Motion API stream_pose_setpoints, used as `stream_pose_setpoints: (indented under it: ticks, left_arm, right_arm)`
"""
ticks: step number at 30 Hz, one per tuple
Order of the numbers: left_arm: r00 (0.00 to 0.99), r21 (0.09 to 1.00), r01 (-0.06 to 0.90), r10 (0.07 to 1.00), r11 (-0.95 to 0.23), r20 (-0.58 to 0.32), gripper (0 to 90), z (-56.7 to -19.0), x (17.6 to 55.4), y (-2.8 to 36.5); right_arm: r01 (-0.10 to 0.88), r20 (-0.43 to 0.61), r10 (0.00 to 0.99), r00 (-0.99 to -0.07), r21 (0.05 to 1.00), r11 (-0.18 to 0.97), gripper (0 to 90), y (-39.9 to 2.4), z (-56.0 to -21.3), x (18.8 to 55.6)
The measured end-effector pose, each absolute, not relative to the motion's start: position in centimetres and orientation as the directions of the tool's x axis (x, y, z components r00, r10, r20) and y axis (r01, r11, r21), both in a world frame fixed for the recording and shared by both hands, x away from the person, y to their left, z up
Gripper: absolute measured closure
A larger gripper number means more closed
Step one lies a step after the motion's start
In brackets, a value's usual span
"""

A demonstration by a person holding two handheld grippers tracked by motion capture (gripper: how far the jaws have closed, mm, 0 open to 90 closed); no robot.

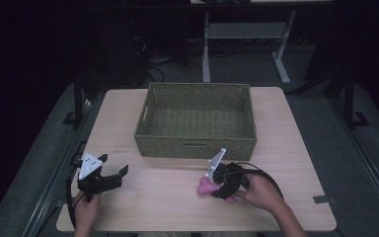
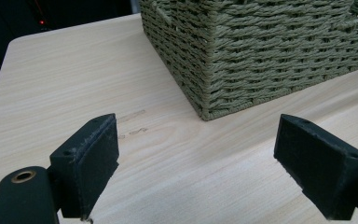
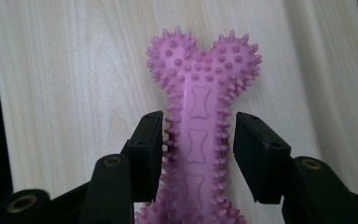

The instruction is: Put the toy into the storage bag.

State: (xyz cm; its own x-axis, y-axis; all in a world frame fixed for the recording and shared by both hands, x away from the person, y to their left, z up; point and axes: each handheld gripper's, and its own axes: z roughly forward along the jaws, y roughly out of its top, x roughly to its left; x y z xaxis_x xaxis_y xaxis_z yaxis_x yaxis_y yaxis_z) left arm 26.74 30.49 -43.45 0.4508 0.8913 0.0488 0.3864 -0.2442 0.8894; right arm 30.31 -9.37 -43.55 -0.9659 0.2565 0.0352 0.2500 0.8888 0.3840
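Right tongs, near the front edge of the pale wooden tabletop, right of centre: jaws set either side of the shaft of a pink spiky rubber bone-shaped toy. Left pad against the spikes; right pad at the spike tips, contact hard to judge. The toy lies flat on the tabletop, knobbed end pointing away from the tongs. In the high view the toy sits just in front of the basket's right front corner, apart from it.

Left tongs, near the front left corner: jaws wide, nothing between them, just above bare wood.

Farther back, mid-tabletop: olive-green woven rectangular basket, reaching nearly to the far edge.
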Motion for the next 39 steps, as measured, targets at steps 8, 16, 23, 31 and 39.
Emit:
stream_pose_setpoints:
  ticks: [8, 16, 23, 31, 39]
  left_arm:
    - [0.450, 0.890, 0.386, 0.892, -0.244, 0.049, 13.3, -43.5, 26.8, 30.6]
    - [0.448, 0.890, 0.385, 0.892, -0.242, 0.049, 13.3, -43.5, 26.7, 30.6]
    - [0.446, 0.891, 0.386, 0.894, -0.237, 0.045, 13.3, -43.4, 26.7, 30.6]
    - [0.448, 0.888, 0.392, 0.893, -0.241, 0.045, 13.3, -43.6, 26.9, 30.4]
    - [0.458, 0.883, 0.396, 0.888, -0.253, 0.050, 13.3, -43.7, 27.2, 30.1]
  right_arm:
    - [0.236, 0.024, 0.245, -0.969, 0.370, 0.899, 54.9, -9.1, -43.9, 30.2]
    - [0.236, 0.031, 0.242, -0.970, 0.372, 0.898, 57.7, -9.2, -43.7, 30.3]
    - [0.240, 0.053, 0.238, -0.970, 0.388, 0.890, 58.1, -9.6, -43.5, 30.5]
    - [0.260, 0.102, 0.239, -0.966, 0.432, 0.864, 58.1, -10.8, -42.8, 31.0]
    - [0.257, 0.113, 0.231, -0.966, 0.457, 0.851, 58.1, -11.6, -41.3, 31.9]
